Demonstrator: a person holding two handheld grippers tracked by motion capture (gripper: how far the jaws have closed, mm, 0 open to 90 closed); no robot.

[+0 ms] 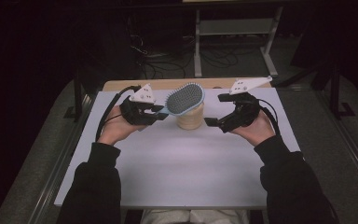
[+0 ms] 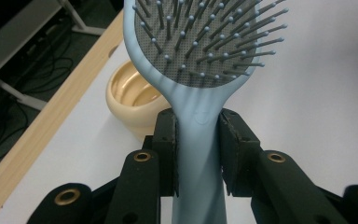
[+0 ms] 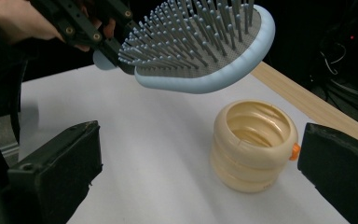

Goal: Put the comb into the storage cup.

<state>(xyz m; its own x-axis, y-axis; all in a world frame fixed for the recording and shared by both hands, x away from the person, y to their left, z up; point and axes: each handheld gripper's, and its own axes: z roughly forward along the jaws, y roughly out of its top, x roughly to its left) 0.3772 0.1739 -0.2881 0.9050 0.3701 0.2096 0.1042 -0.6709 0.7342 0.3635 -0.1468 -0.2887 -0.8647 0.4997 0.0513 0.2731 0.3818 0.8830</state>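
The brush (image 2: 196,70) is lifted clear of the table (image 1: 177,163) and held, bristles up, above the cup (image 3: 251,144); judged from this, the pick-up is done and placing the brush into or beside the cup remains. The left gripper (image 2: 198,149) clamps the brush handle between narrowly parted jaws. The right gripper (image 3: 200,158) stands wide open and empty, the cup lying ahead between its jaws, untouched.

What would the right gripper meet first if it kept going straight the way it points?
Probably the cream cup: it stands ahead between the open jaws of the right gripper, on the table. The hairbrush in the left gripper hangs higher, likely above that line, though depth is unclear.
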